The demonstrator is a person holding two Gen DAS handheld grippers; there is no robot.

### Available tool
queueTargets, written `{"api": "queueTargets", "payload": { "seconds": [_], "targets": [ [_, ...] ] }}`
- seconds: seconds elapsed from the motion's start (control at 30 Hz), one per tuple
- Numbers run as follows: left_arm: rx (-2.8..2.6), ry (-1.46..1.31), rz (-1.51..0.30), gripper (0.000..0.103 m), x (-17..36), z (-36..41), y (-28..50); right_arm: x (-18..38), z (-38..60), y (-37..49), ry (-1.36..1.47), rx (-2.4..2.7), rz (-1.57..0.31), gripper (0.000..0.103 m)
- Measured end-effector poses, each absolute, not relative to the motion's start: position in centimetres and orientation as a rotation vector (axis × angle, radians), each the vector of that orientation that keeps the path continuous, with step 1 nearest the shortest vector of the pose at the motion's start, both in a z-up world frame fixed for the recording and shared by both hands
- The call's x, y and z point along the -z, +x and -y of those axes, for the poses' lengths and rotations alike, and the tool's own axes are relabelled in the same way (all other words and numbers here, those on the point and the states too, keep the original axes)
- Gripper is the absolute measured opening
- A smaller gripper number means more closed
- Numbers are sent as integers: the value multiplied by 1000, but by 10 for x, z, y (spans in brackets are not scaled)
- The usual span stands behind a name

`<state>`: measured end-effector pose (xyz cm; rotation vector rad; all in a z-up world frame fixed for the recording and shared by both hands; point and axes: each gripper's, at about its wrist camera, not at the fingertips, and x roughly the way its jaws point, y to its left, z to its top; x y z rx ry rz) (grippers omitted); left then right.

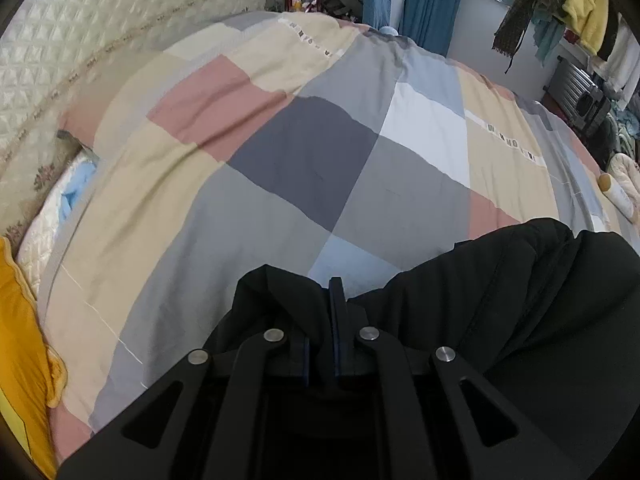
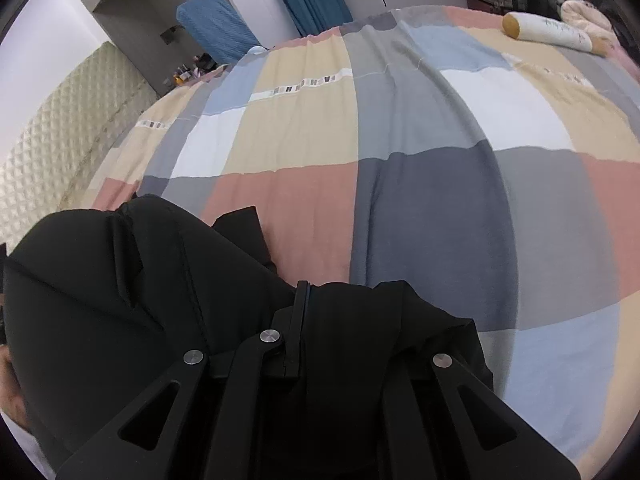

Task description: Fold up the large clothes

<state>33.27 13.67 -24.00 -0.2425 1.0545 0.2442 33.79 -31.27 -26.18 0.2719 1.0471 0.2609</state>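
Note:
A large black garment (image 1: 520, 300) hangs between my two grippers above the patchwork bed cover (image 1: 280, 168). My left gripper (image 1: 322, 304) is shut on a fold of the black garment; the cloth drapes over its left finger and bulges to the right. In the right wrist view my right gripper (image 2: 316, 300) is shut on the black garment (image 2: 120, 288), which covers its right finger and billows to the left. The bed cover (image 2: 420, 184) lies flat below and ahead.
A quilted headboard (image 1: 80, 40) stands at the left, with a yellow pillow (image 1: 20, 340) near it. A cylindrical bolster (image 2: 548, 32) lies at the bed's far right. Blue curtains (image 1: 432, 4), hanging clothes (image 1: 580, 12) and a suitcase (image 1: 580, 96) stand beyond the bed.

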Motion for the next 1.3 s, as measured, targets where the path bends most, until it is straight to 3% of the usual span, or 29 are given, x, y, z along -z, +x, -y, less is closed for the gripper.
{"api": "queueTargets", "payload": {
  "seconds": [0.27, 0.5, 0.57, 0.63, 0.77, 0.87, 1.17, 1.3],
  "targets": [
    [-166, -317, -1048, 12, 221, -136, 306, 244, 333, 318, 404, -322, -1066, 11],
    [-107, -429, -1080, 33, 194, -148, 276, 207, 355, 284, 515, -394, -1087, 31],
    [-76, -461, -1081, 47, 185, -151, 266, 192, 361, 271, 527, -408, -1089, 40],
    [-87, -446, -1060, 77, 171, -152, 254, 177, 363, 261, 517, -423, -1087, 47],
    [-53, -417, -988, 78, 143, -151, 232, 147, 355, 240, 415, -410, -1070, 52],
    [-41, -332, -938, 78, 123, -137, 220, 128, 349, 229, 301, -345, -1063, 69],
    [88, -259, -855, 78, 114, -85, 226, 94, 312, 213, 143, -320, -879, 75],
    [98, -193, -843, 78, 131, -60, 244, 113, 269, 220, 106, -333, -817, 88]
  ]
}}
